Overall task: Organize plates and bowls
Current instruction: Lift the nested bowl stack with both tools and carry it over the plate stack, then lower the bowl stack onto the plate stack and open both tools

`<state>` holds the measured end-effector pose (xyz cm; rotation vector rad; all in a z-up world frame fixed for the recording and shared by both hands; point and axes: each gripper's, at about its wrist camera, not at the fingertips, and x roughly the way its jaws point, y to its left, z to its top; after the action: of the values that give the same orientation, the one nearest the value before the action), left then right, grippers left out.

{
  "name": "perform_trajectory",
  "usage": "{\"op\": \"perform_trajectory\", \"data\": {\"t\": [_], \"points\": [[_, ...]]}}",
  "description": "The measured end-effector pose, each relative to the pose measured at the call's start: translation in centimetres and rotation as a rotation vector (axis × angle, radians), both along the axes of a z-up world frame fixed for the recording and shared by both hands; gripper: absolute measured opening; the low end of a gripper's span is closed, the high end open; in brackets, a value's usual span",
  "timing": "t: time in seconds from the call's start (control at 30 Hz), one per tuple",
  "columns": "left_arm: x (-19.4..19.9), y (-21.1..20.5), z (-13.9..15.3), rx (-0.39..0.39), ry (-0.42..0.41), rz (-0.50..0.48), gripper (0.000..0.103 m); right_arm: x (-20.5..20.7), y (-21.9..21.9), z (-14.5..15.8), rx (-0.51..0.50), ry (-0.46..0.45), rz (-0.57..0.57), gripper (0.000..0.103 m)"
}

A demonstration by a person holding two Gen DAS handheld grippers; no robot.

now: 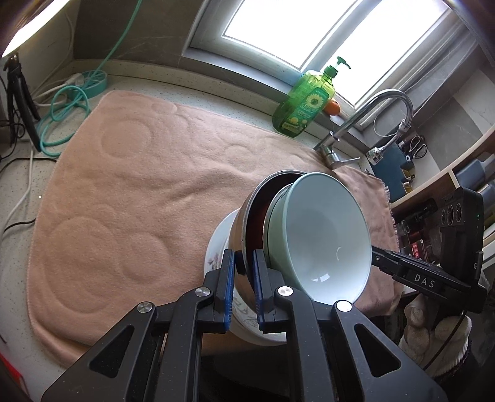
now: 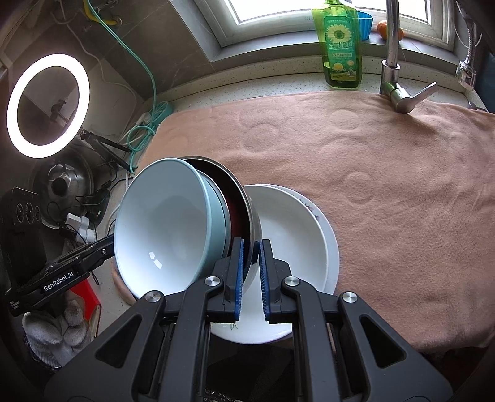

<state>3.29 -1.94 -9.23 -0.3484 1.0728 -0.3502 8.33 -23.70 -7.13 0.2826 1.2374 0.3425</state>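
Above the pink towel [image 1: 139,173], both hand-held grippers [image 1: 243,284] [image 2: 251,278] pinch the steel bowl's [image 1: 244,216] rim.

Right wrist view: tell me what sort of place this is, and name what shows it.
Most likely a home kitchen counter by a sink. A faucet rises at the back, a green dish soap bottle stands under the window, and nested bowls and a white plate sit over a pink towel.
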Motion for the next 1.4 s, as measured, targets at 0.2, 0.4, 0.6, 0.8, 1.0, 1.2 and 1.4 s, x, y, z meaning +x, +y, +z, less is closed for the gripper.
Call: {"op": "perform_trajectory", "data": {"t": [0.2, 0.4, 0.6, 0.8, 1.0, 1.2, 1.4], "points": [[-0.1, -1.4, -0.6, 0.009, 0.019, -0.018, 0.01, -0.5, -1.2, -1.1, -0.009, 0.022, -0.013, 0.01], [0.1, -2.3, -1.1, 0.006, 0.035, -0.025, 0.01, -0.8, -1.9, -1.7, -0.01, 0.029, -0.025, 0.01], [0.2, -2.8, -1.3, 0.015, 0.041, -0.034, 0.01, -1.0, -2.3, -2.1, -0.014, 0.035, -0.033, 0.01], [0.4, -3.1, -1.4, 0.015, 0.048, -0.035, 0.01, -1.1, -2.5, -2.7, -0.01, 0.046, -0.041, 0.01], [0.4, -3.2, -1.7, 0.022, 0.056, -0.039, 0.01, -1.1, -2.6, -2.9, -0.007, 0.049, -0.043, 0.01], [0.5, -3.3, -1.9, 0.022, 0.064, -0.041, 0.01, -1.1, -2.6, -2.9, -0.007, 0.049, -0.043, 0.01], [0.5, -3.2, -1.9, 0.025, 0.066, -0.044, 0.01, -1.1, -2.6, -2.8, -0.007, 0.048, -0.04, 0.01]]}}
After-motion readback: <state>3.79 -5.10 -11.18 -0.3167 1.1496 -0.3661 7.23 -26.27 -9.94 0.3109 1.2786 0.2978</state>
